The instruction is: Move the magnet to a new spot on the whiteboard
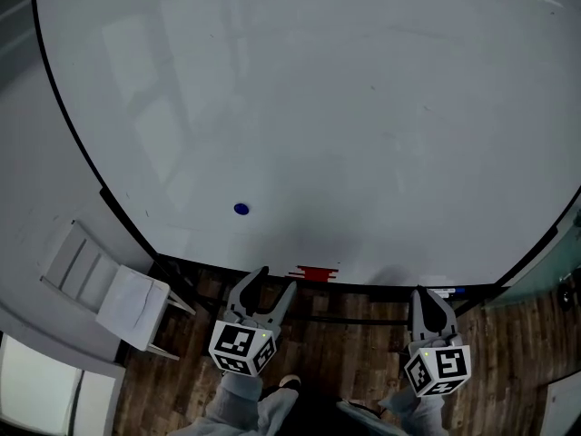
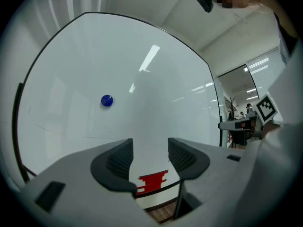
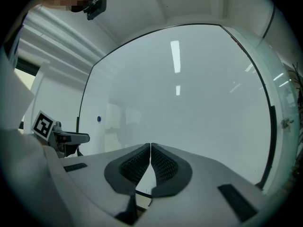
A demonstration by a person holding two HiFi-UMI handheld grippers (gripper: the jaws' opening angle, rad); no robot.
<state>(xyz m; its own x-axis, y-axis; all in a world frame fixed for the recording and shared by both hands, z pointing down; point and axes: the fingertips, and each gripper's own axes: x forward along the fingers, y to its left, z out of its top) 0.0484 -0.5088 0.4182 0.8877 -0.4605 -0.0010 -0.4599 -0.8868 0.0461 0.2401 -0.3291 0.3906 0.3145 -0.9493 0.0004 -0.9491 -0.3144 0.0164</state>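
Magnet (image 2: 107,100) on whiteboard (image 2: 161,98), well beyond parted left jaws

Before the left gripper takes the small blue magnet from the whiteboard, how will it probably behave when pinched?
The blue magnet looks small, round and glossy, so a pinch may slip. It clings to the upright whiteboard, so it probably resists a straight pull. If dropped, it would likely roll.

The whiteboard (image 1: 363,107) is cut off by the head view's top edge.
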